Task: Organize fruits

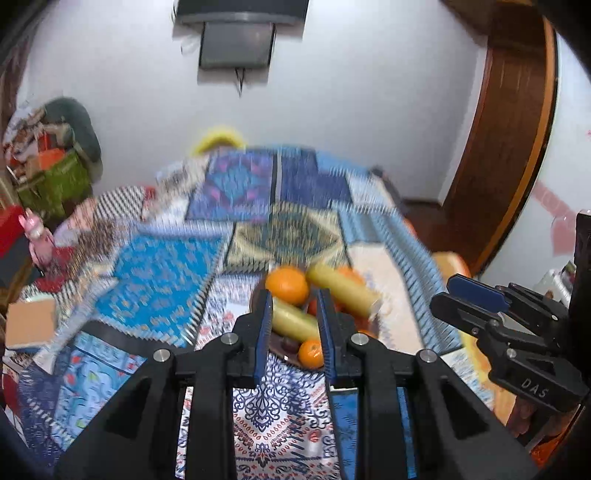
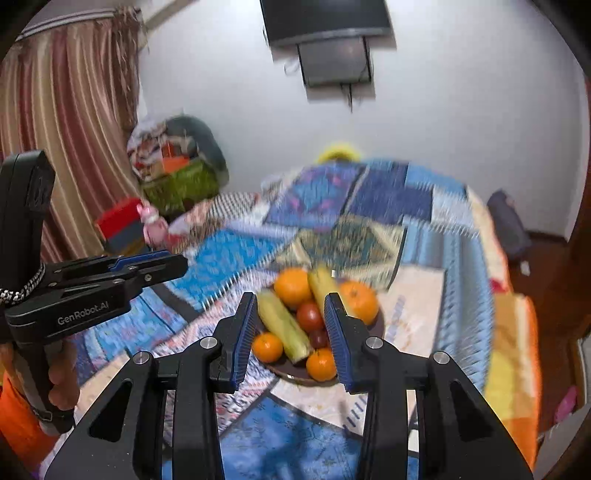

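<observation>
A dark brown plate of fruit sits on a patchwork bed cover. It holds several oranges, two yellow-green bananas and red tomatoes. The plate also shows in the left wrist view, with an orange and a banana. My left gripper is open and empty, above the near side of the plate. My right gripper is open and empty, also above the plate. Each gripper shows in the other's view, at the left and right.
The patchwork cover spreads over the bed. A cardboard box lies at the left. A pile of bags and toys stands by the curtain. A wooden door is at the right. A TV hangs on the wall.
</observation>
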Available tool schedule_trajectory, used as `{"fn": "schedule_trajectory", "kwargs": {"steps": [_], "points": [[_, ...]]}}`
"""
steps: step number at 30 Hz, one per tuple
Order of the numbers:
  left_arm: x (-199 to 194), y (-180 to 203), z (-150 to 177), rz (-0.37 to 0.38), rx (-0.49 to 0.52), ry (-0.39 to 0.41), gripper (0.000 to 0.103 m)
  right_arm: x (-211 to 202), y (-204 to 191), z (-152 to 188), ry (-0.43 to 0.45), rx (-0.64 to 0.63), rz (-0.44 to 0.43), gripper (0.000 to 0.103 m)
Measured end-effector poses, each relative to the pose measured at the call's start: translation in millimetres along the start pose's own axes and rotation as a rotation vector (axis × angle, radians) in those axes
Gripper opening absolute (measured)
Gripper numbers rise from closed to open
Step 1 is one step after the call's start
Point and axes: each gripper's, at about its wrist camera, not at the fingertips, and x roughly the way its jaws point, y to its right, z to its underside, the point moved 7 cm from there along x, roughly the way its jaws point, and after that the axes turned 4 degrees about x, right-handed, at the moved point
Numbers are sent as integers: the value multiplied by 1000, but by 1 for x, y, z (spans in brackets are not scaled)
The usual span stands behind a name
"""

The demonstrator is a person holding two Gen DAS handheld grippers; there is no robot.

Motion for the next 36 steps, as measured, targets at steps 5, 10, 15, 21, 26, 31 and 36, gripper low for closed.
{"fn": "schedule_trajectory", "kwargs": {"steps": [5, 10, 15, 21, 26, 31, 36], "points": [[-76, 14, -19, -42, 30, 174, 24, -60, -19, -22, 133, -17, 6, 35], [-135, 29, -22, -41, 37, 288, 24, -115, -39, -29, 240, -29, 4, 36], [-173, 39, -16, -31, 43, 347, 33, -144, -49, -26, 308, -31, 26, 46], [-193, 47, -8, -66, 72, 398, 67, -158, -53, -20, 338, -26, 48, 71], [-205, 50, -4, -68, 69, 424, 79, -164, -55, -18, 363, -37, 81, 86], [-208, 47, -2, -69, 57, 440, 92, -169, -56, -15, 375, -30, 92, 101], [-212, 45, 0, -80, 50, 454, 101, -171, -54, -15, 385, -25, 103, 103]]}}
